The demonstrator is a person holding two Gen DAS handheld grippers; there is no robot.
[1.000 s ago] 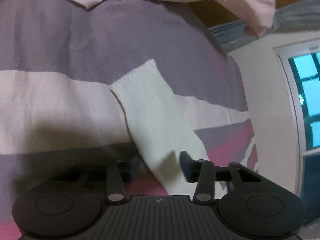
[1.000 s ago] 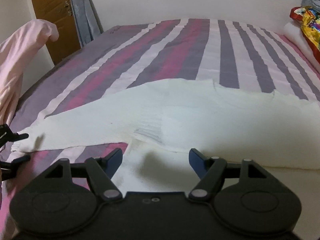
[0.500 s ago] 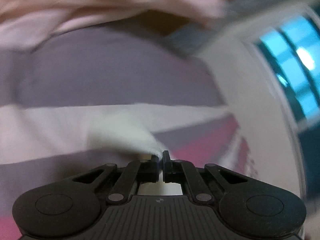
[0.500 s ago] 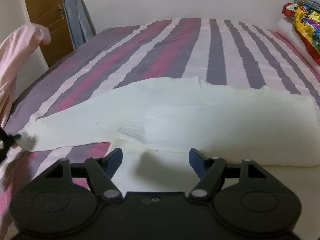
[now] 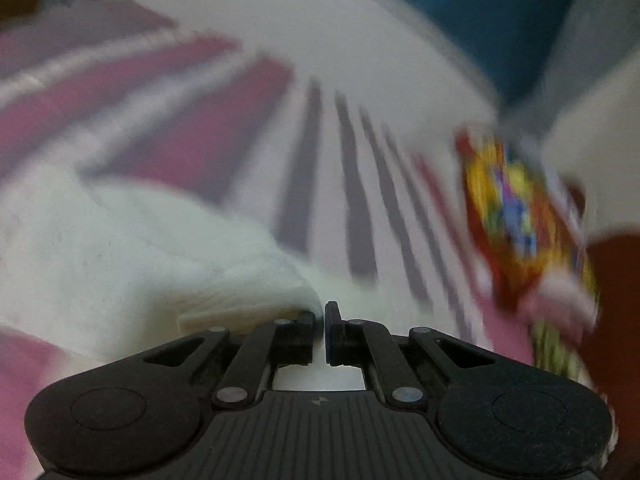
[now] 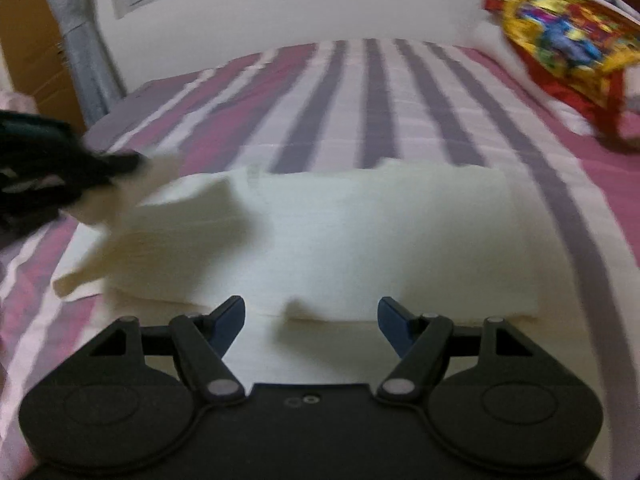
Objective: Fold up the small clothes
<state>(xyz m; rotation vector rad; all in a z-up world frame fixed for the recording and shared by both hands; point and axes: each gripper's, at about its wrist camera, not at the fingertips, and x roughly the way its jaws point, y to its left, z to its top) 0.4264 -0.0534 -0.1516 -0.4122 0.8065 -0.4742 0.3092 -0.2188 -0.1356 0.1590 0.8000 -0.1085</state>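
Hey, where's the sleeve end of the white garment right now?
The sleeve end is pinched in the left gripper at the right wrist view's left, lifted over the striped bed.

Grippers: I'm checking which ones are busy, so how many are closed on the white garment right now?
1. The left gripper is shut on the sleeve end of the white garment. The right gripper hangs open at its near edge, holding nothing.

Striped bed (image 6: 344, 92) w/ white garment (image 6: 360, 236) (partly folded), colourful bag (image 6: 560, 36) on it.
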